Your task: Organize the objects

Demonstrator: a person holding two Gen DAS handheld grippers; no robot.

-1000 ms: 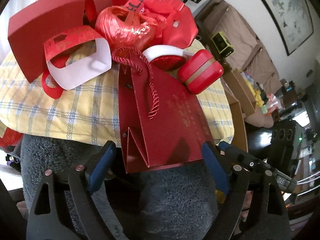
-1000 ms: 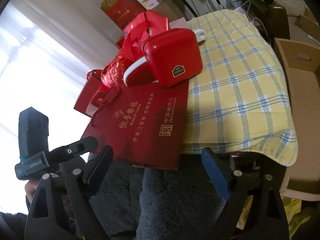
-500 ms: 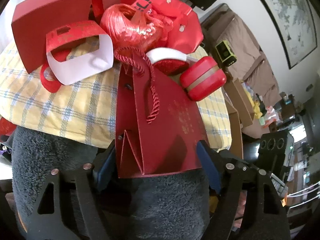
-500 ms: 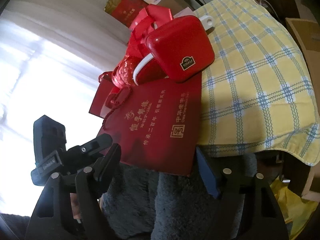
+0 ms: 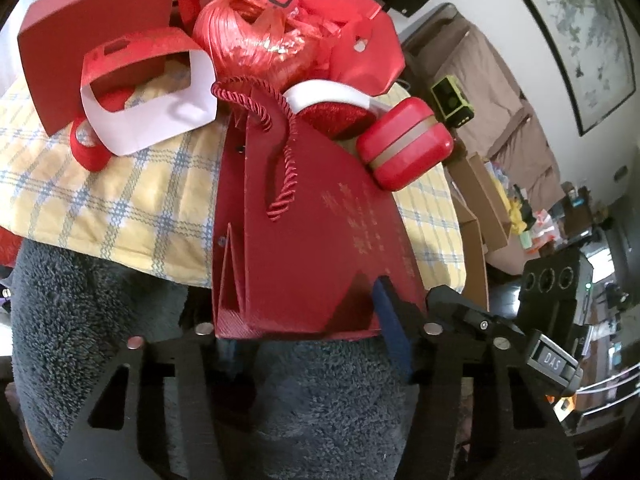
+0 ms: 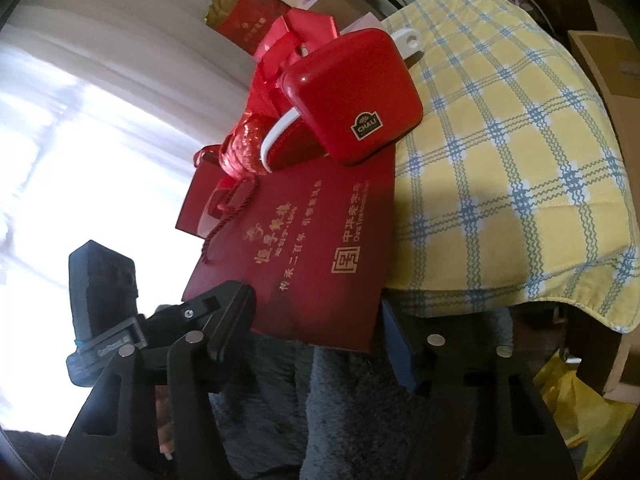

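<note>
A flat red paper gift bag [image 5: 304, 240] with a rope handle lies on the yellow checked cloth [image 5: 120, 192], its bottom edge overhanging the near side. My left gripper [image 5: 308, 332] straddles that bottom edge. Its jaws are closing: the blue right pad [image 5: 390, 320] overlaps the bag's corner, and the left pad is hidden under the bag. In the right wrist view the same bag [image 6: 304, 264] shows gold print. My right gripper [image 6: 316, 344] brackets its lower corner, jaws closing, and the blue pad [image 6: 396, 344] sits just beside the corner.
A red tin [image 6: 352, 96] rests on the bag's upper end, beside a red ribbon ball [image 5: 256, 40], a red-and-white card sleeve [image 5: 160, 112] and red boxes [image 5: 88, 40]. Grey fluffy fabric [image 5: 320, 400] lies below the grippers. A cardboard box [image 6: 612, 60] stands right of the table.
Both grippers' jaws have narrowed around the bag's bottom edge, and both views have edged closer to the bag. The bag and the pile have stayed put.
</note>
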